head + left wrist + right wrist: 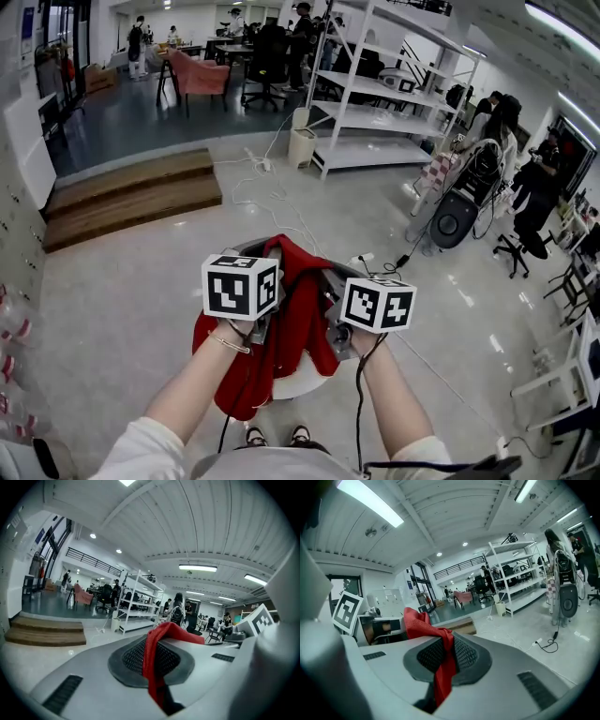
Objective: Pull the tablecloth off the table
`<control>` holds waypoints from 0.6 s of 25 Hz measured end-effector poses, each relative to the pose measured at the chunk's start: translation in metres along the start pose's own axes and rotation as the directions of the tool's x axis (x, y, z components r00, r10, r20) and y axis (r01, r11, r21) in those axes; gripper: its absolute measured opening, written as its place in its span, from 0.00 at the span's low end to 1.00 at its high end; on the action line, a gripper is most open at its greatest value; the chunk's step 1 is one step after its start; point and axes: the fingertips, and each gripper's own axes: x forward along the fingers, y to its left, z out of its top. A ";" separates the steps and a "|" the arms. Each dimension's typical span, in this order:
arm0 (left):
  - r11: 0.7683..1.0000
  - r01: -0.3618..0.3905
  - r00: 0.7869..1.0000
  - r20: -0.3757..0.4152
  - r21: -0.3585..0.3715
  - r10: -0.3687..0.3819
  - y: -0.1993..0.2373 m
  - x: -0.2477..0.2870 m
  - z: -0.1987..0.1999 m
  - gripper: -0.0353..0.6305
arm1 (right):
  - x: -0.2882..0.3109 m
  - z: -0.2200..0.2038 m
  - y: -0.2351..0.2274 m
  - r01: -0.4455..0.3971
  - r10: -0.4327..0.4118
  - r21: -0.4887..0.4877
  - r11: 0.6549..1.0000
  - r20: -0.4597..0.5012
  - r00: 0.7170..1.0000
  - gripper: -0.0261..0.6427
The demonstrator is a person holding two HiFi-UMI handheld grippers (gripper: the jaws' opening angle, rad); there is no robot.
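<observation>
The red tablecloth [281, 328] is bunched up and lifted between both grippers, its folds hanging down toward a small round white table [302, 383] below. My left gripper [265, 255] is shut on one fold of the red tablecloth [154, 663], which runs in a strip between the jaws. My right gripper [325, 284] is shut on another fold of the red tablecloth [443, 660]. Both grippers are raised and tilted upward, side by side and close together. Most of the tabletop is hidden by the cloth and my arms.
Pale floor surrounds the table, with cables [272, 197] and a power strip [359, 261] lying ahead. Wooden steps [131, 197] are at the far left, a white shelving rack [384, 94] and a bin [301, 147] beyond. People and chairs [511, 234] are at the right.
</observation>
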 end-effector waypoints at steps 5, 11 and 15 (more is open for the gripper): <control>0.998 0.059 0.998 0.017 0.034 -0.060 -0.017 0.005 0.015 0.08 | -0.010 0.012 -0.008 0.042 -0.042 0.000 0.999 0.019 0.999 0.10; 0.991 0.126 0.992 0.015 0.046 -0.127 -0.051 0.012 0.016 0.08 | -0.032 0.018 -0.018 0.091 -0.092 0.019 0.996 0.050 0.995 0.10; 0.983 0.177 0.984 0.018 0.044 -0.178 -0.081 0.017 0.012 0.08 | -0.058 0.016 -0.036 0.128 -0.131 0.044 0.991 0.073 0.989 0.10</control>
